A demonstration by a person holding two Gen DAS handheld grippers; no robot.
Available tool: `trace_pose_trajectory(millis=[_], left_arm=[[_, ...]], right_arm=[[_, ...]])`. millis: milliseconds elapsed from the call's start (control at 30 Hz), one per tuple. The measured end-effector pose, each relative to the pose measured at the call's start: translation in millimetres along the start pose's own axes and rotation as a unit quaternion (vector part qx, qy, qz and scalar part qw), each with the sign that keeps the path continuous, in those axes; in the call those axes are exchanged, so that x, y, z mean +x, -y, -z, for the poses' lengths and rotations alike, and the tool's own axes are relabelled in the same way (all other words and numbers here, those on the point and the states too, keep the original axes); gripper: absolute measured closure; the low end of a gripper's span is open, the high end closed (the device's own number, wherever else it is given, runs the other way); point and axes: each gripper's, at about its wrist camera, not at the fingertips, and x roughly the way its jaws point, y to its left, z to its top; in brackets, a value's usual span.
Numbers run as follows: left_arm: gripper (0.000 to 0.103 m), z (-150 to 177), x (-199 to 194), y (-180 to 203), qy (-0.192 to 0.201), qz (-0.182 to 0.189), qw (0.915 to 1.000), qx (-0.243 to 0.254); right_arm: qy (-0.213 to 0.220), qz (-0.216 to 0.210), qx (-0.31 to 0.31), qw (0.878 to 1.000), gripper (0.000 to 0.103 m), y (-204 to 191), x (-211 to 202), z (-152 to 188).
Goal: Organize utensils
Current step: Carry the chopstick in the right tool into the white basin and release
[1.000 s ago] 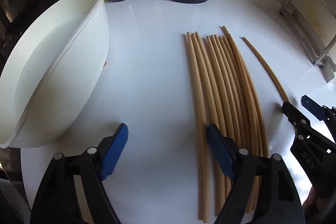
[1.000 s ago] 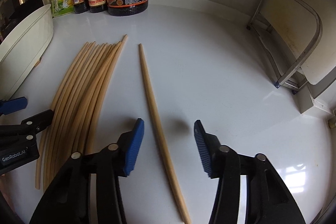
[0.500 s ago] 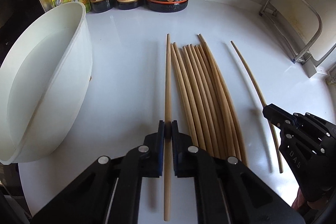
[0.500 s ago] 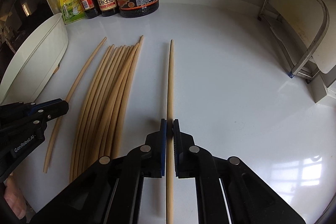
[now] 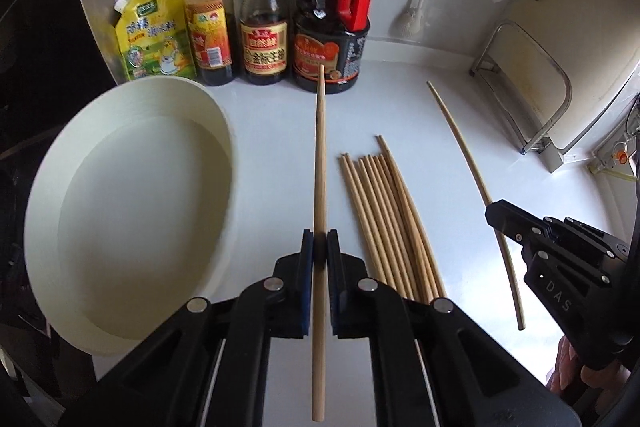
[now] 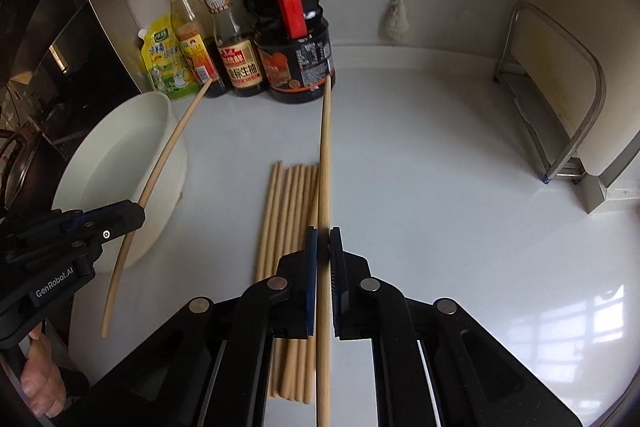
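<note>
My left gripper is shut on a single wooden chopstick, held above the white counter and pointing toward the bottles. My right gripper is shut on another chopstick, also lifted off the counter. Each view shows the other gripper: the right gripper with its chopstick at the right, the left gripper with its chopstick at the left. A bundle of several chopsticks lies on the counter between them. A white oval basin stands at the left.
Along the back wall stand a yellow-green pouch, a yellow-capped bottle, a soy sauce bottle and a big dark jug with a red handle. A metal rack stands at the right. A brush hangs on the wall.
Both grippers closed, each on one chopstick, then rose with it off the counter. The bundle stays on the counter and now looks farther below.
</note>
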Motion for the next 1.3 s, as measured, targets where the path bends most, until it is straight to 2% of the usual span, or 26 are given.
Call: trace_pose_trajectory(millis=[233, 400, 567, 867, 1133, 1200, 1267, 1300], left_arm=[[0.095, -17, -30, -80, 0.022, -0.030, 0.9993, -0.009], [0.095, -23, -27, -142, 0.019, -0.056, 0.9981, -0.019], [0.095, -25, -8, -187, -0.001, -0.061, 0.9979, -0.023], [0.095, -22, 32, -217, -0.041, -0.049, 0.9978, -0.021], [0.095, -19, 53, -221, -0.070, -0.038, 0.9966, -0.022], [0.083, -20, 53, -223, -0.071, -0.043, 0.9961, -0.029], [0.066, -23, 49, -224, -0.062, -0.041, 0.9967, -0.032], [0.061, -23, 47, -225, -0.056, -0.045, 0.9969, -0.032]], right_arm=[[0.026, -0.034, -0.016, 0.999, 0.097, -77, -8, -31], [0.022, -0.063, -0.029, 0.997, 0.097, -138, 16, -42], [-0.003, -0.080, -0.039, 0.996, 0.097, -192, 54, -50], [-0.075, -0.080, -0.047, 0.993, 0.097, -237, 119, -53], [-0.110, -0.064, -0.035, 0.991, 0.097, -230, 141, -46], [-0.113, -0.063, -0.034, 0.991, 0.097, -229, 143, -45], [-0.109, -0.064, -0.032, 0.991, 0.097, -228, 141, -45], [-0.105, -0.064, -0.031, 0.992, 0.095, -227, 139, -45]])
